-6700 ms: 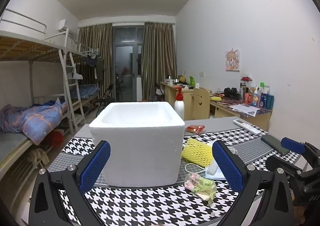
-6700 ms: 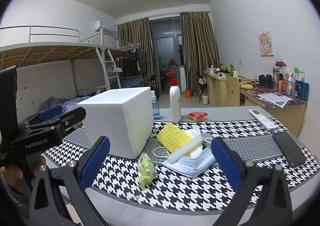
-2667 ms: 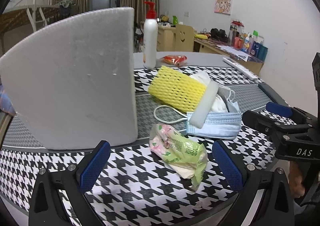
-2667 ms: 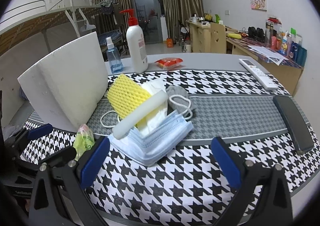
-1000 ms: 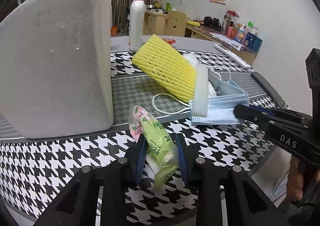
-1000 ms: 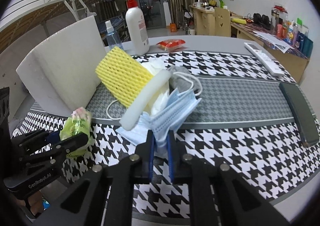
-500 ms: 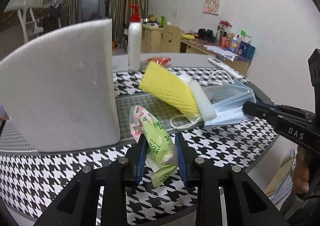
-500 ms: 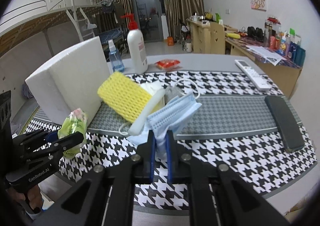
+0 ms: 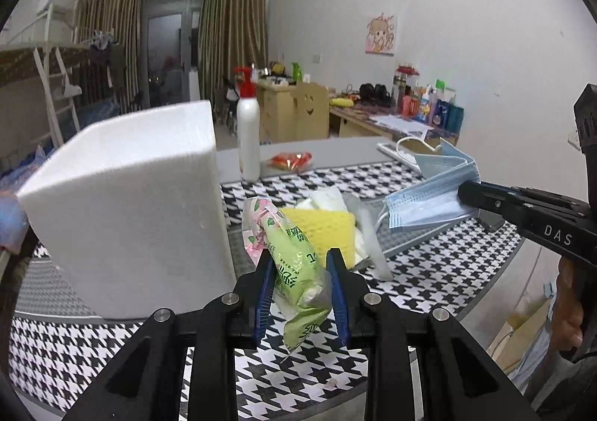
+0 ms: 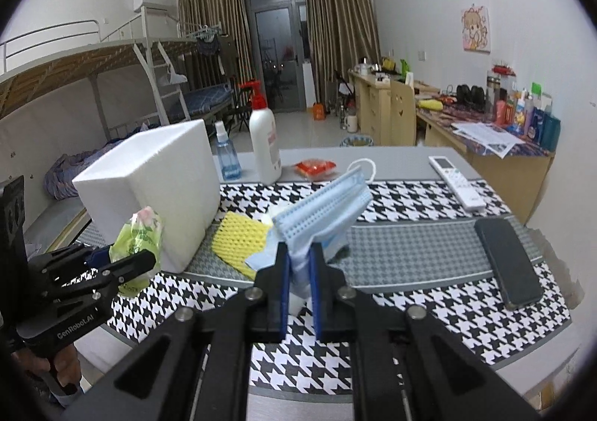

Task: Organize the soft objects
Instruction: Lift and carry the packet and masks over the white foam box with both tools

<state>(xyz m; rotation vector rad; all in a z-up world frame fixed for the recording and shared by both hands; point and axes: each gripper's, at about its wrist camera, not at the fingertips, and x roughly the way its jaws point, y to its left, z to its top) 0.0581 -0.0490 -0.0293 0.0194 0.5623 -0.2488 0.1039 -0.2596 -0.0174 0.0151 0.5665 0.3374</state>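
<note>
Both picks have just left the worktop [image 10: 410,167]: the left gripper [image 9: 300,285] clenches the green tissue pack [image 9: 294,264], the right gripper [image 10: 299,272] the blue masks [image 10: 324,208] (foam box [image 9: 127,204] presumably next).

My count: two grippers, left gripper [image 9: 300,264] and right gripper [image 10: 299,257], one foam box [image 10: 156,189], two bottles, pump bottle [image 10: 264,137] at 12 o'clock, spray bottle [image 10: 226,152], one remote [image 10: 457,176], one phone [image 10: 509,262]

The foam box [image 9: 127,204] hid whatever was inside it, only its outer walls showed. The tissue pack [image 9: 294,264] covered part of the yellow sponge [image 9: 324,231], and the shelf bottles [image 10: 530,115] were too small to read.
</note>
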